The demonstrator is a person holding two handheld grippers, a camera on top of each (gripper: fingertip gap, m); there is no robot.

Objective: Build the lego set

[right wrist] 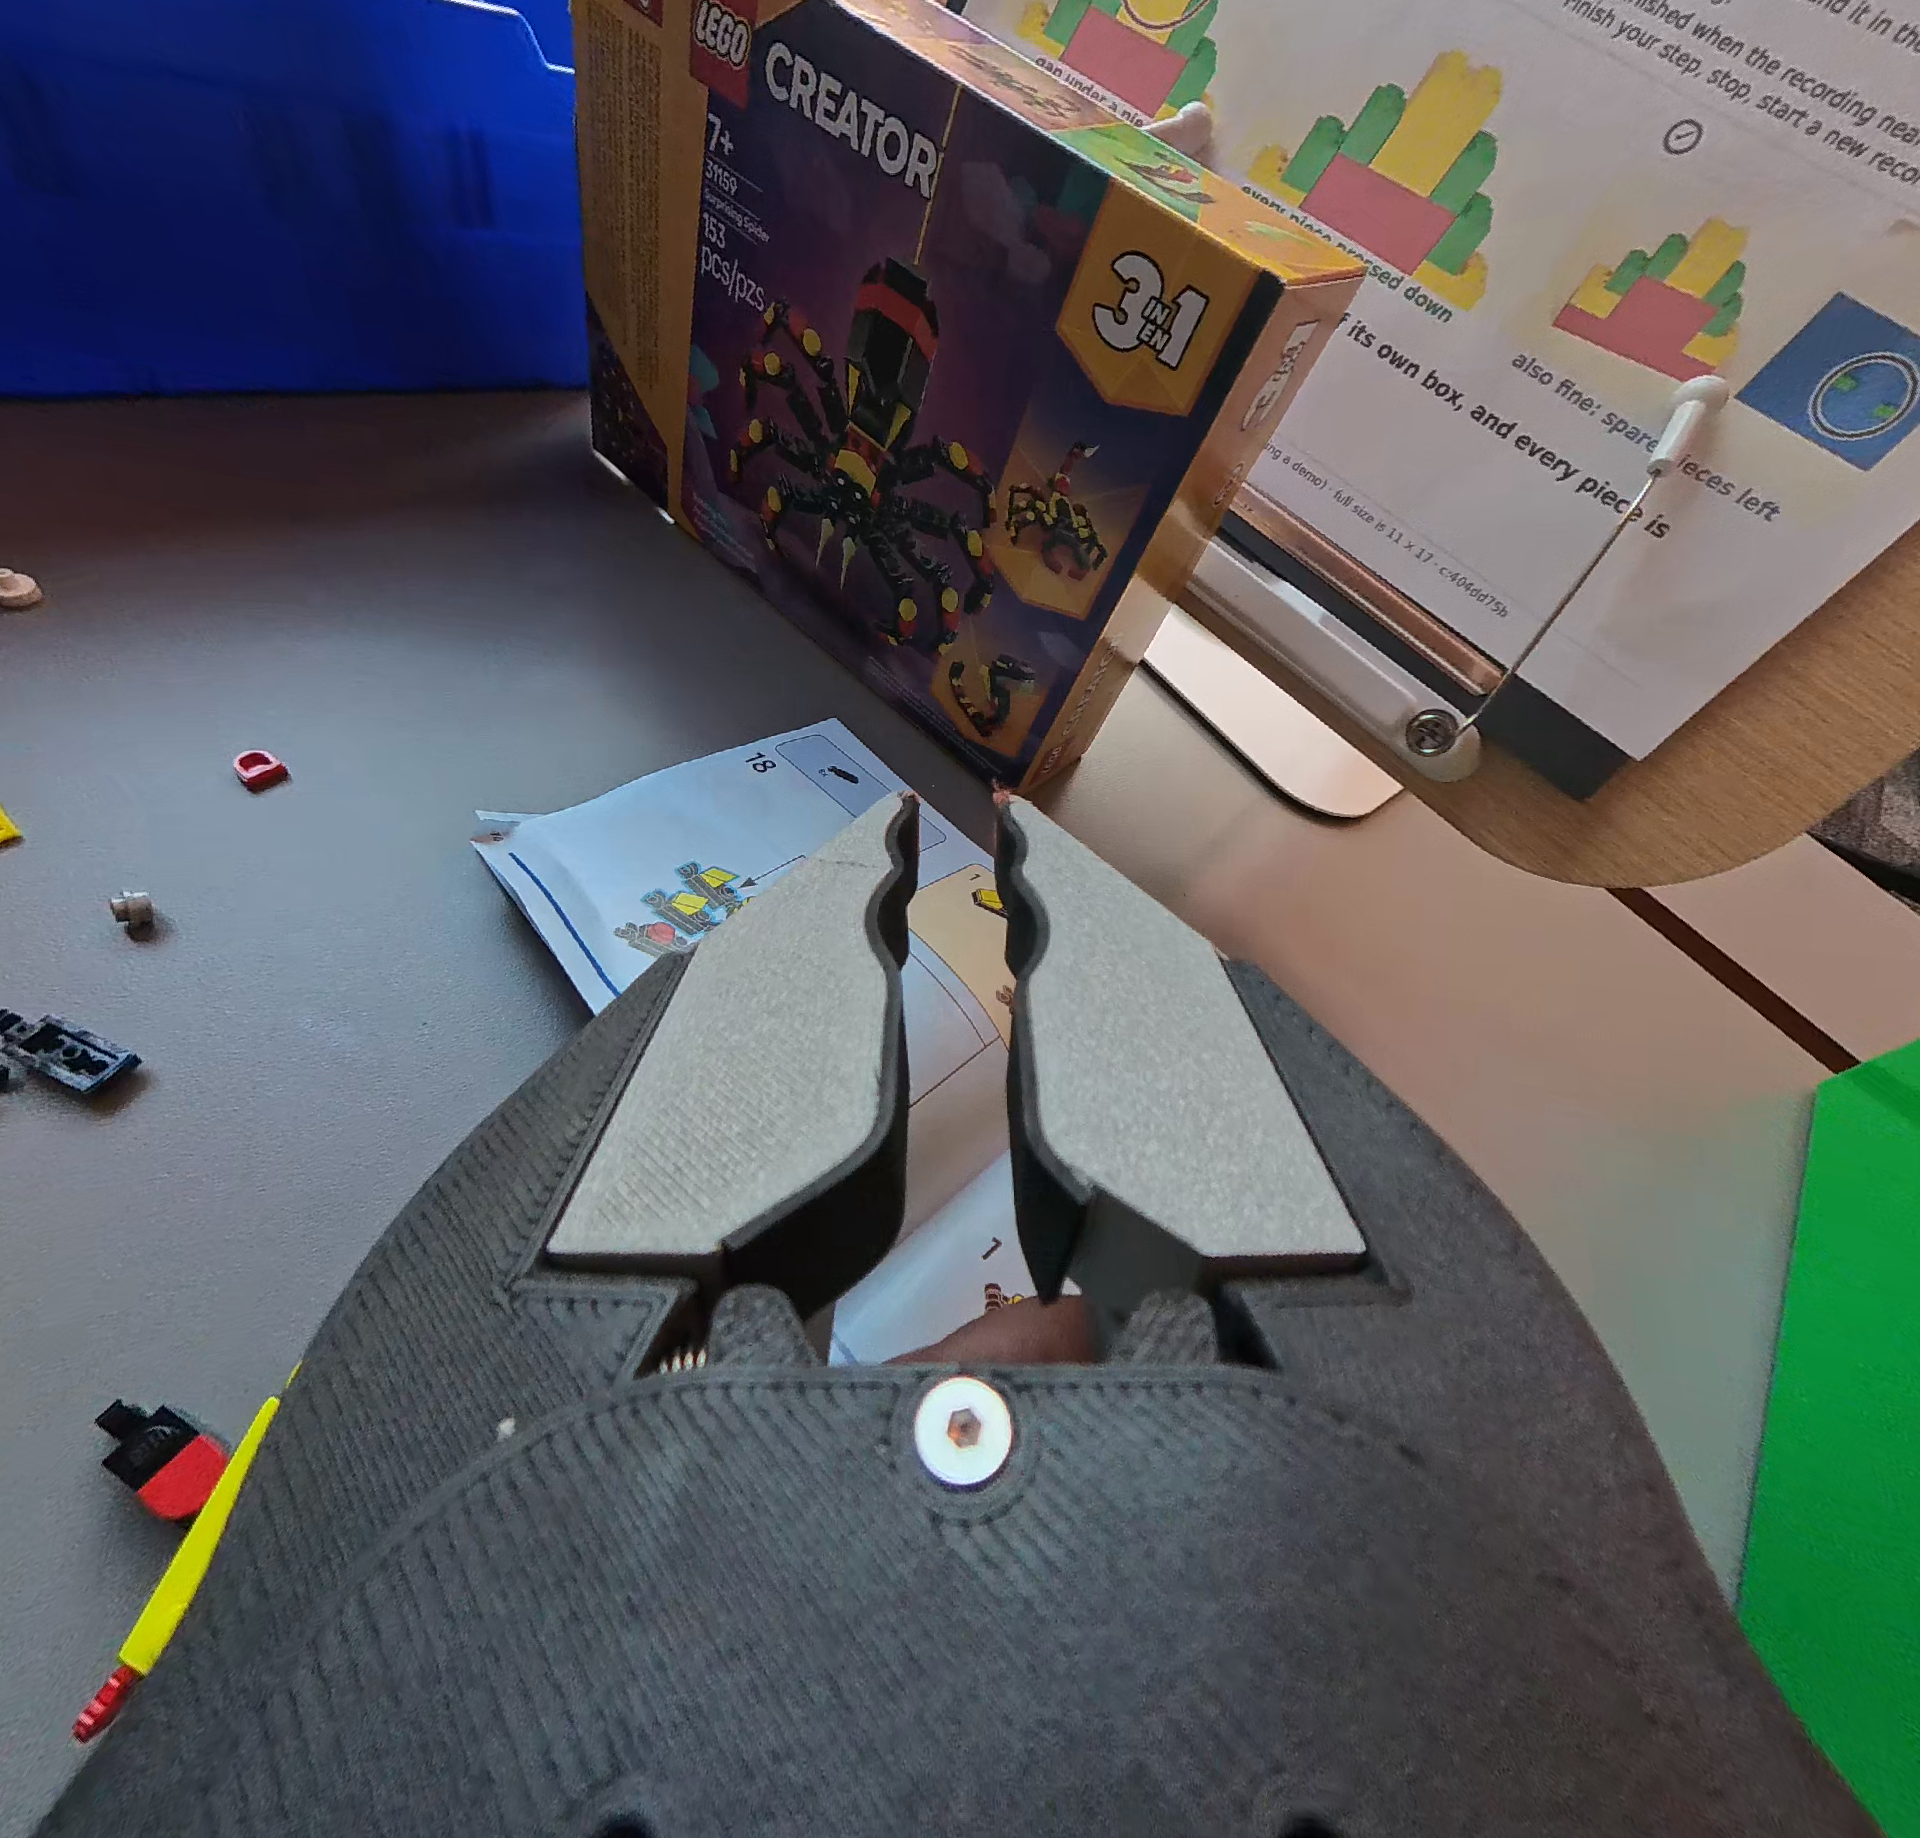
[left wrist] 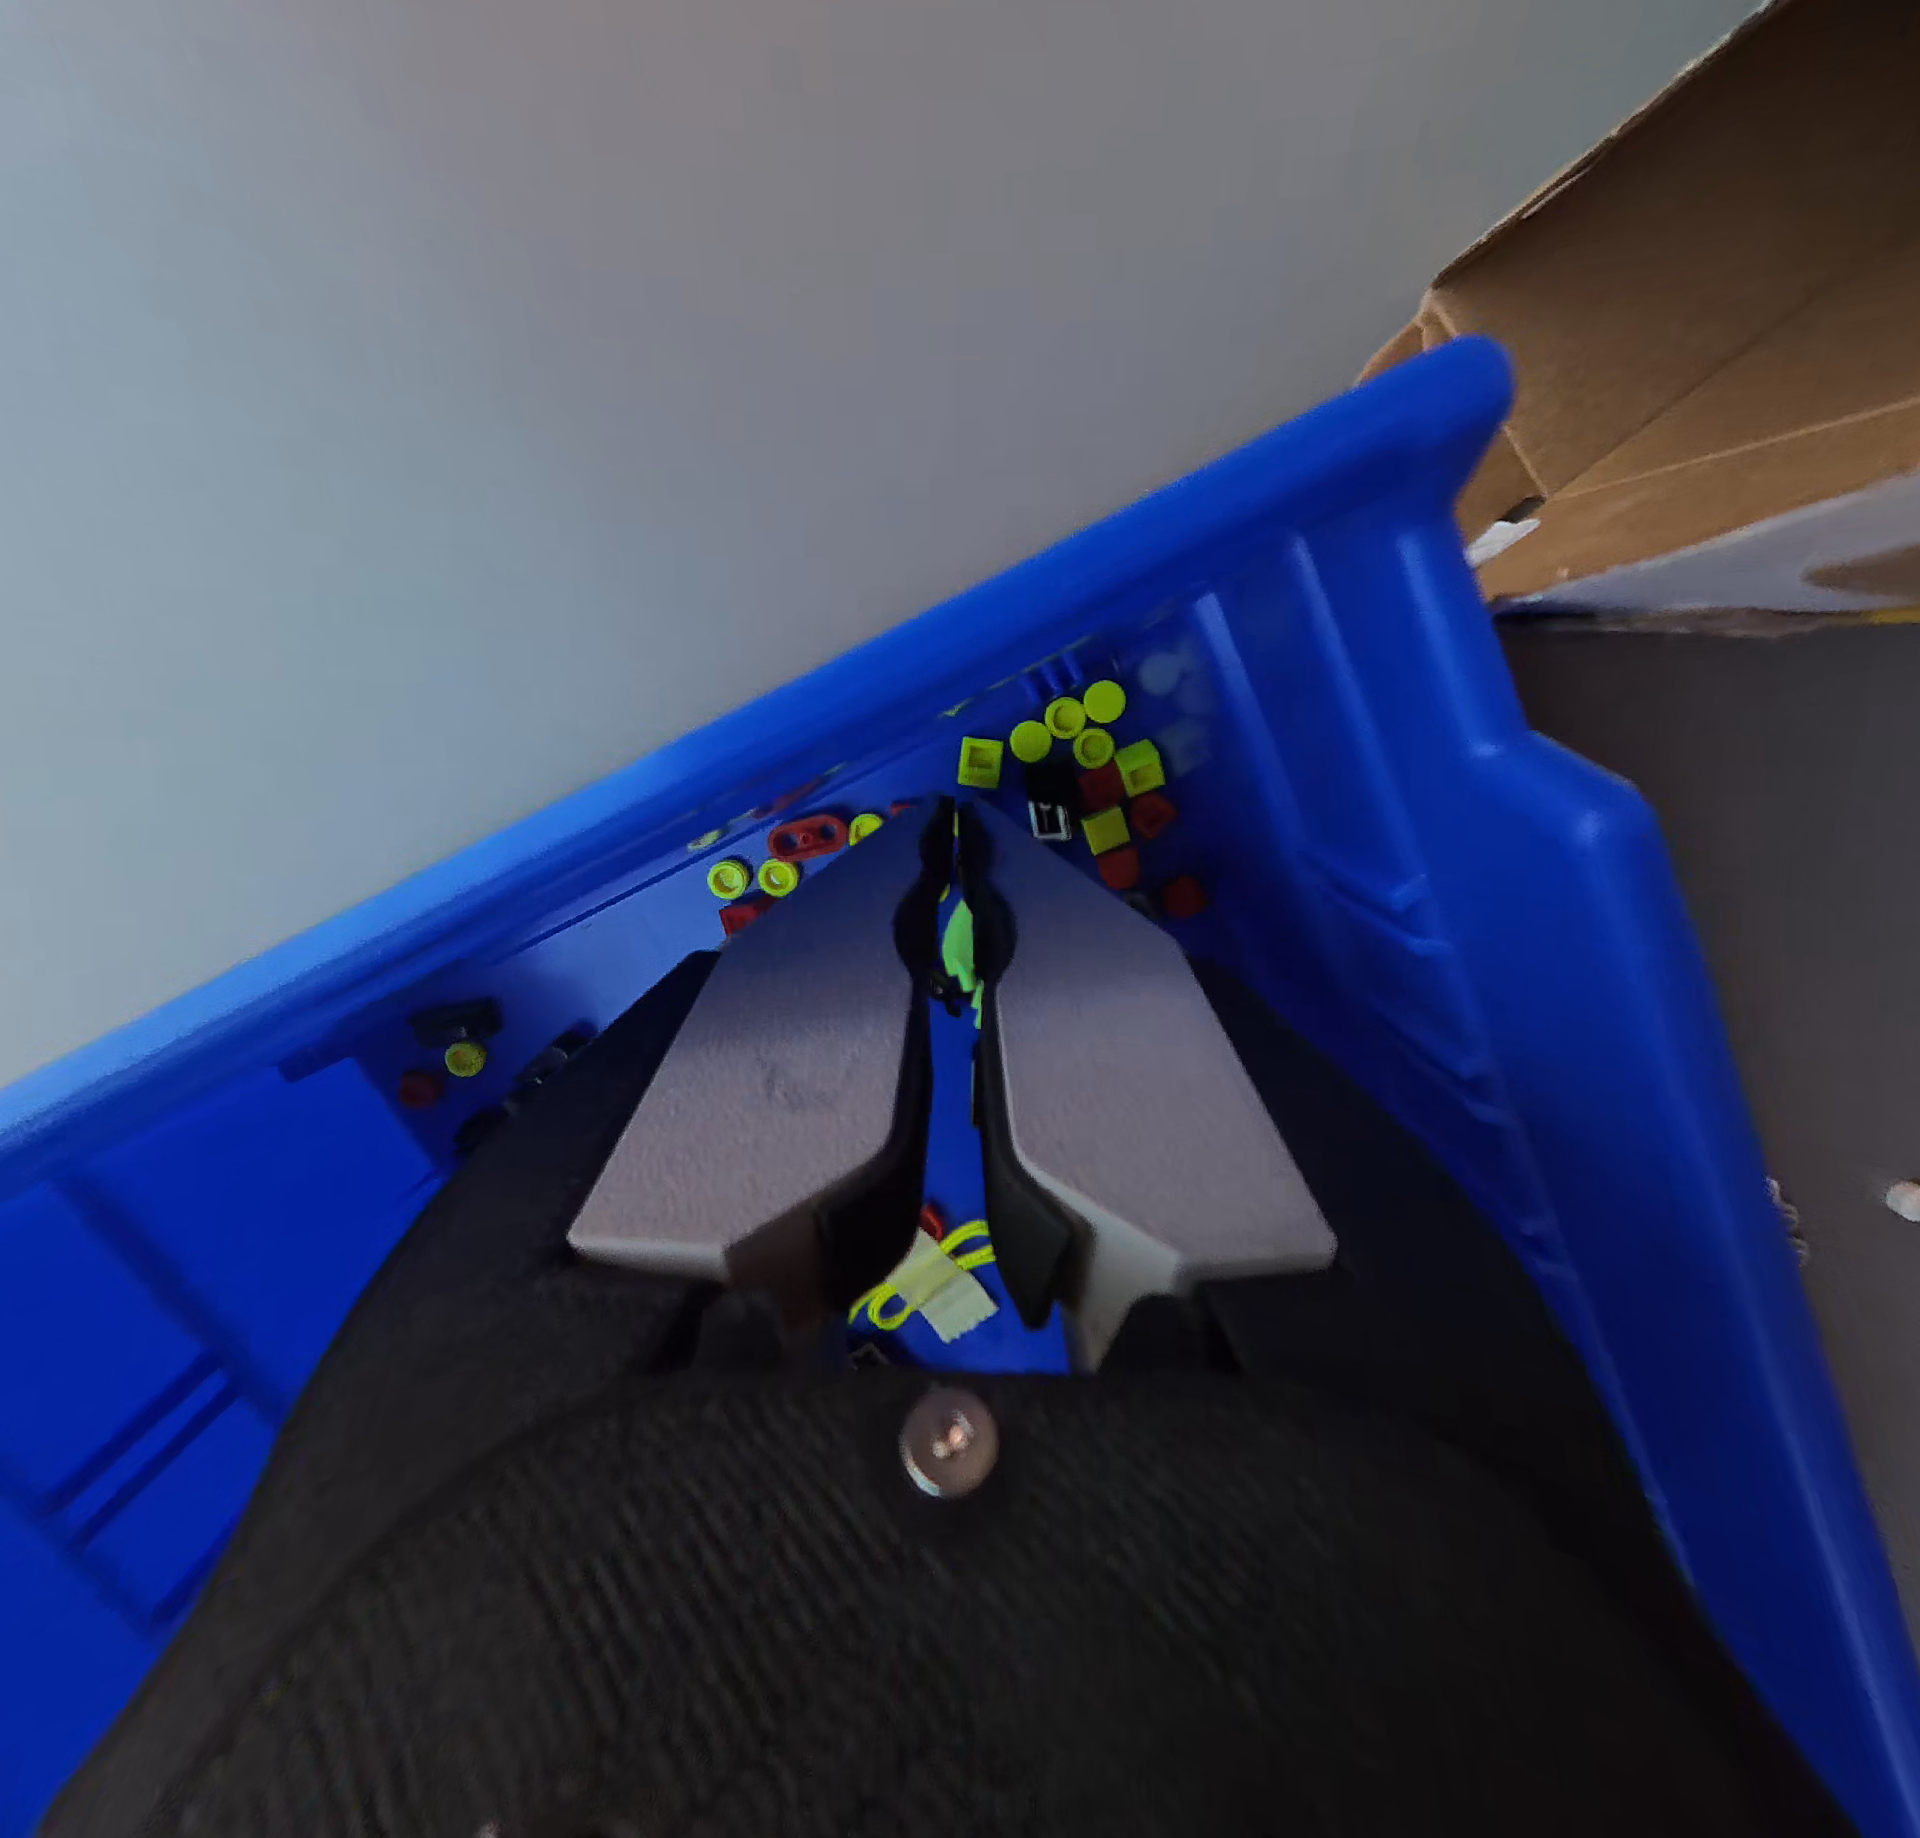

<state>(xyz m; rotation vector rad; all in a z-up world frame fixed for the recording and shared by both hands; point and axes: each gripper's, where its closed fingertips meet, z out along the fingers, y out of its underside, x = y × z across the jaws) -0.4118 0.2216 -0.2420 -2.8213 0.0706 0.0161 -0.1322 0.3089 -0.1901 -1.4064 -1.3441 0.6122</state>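
My left gripper (left wrist: 956,824) reaches into a blue bin (left wrist: 1039,645), its tips nearly together among loose pieces; a green bit (left wrist: 961,941) shows in the narrow gap, and I cannot tell if it is gripped. Lime round studs (left wrist: 1065,718), red bricks (left wrist: 1117,863) and a red oval piece (left wrist: 805,838) lie in the bin's far corner. My right gripper (right wrist: 956,806) hovers slightly open and empty over the instruction booklet (right wrist: 665,853), in front of the Lego set box (right wrist: 914,386).
On the grey table left of my right gripper lie a small red piece (right wrist: 260,768), a grey stud (right wrist: 133,907), a black plate (right wrist: 62,1050), a black-and-red piece (right wrist: 166,1456) and a long yellow piece (right wrist: 197,1539). A green block (right wrist: 1839,1425) stands right. A cardboard box (left wrist: 1714,334) is behind the bin. Left tips to right tips: about 30 cm. My left gripper's tips are some 4 cm from the red oval piece (left wrist: 805,838).
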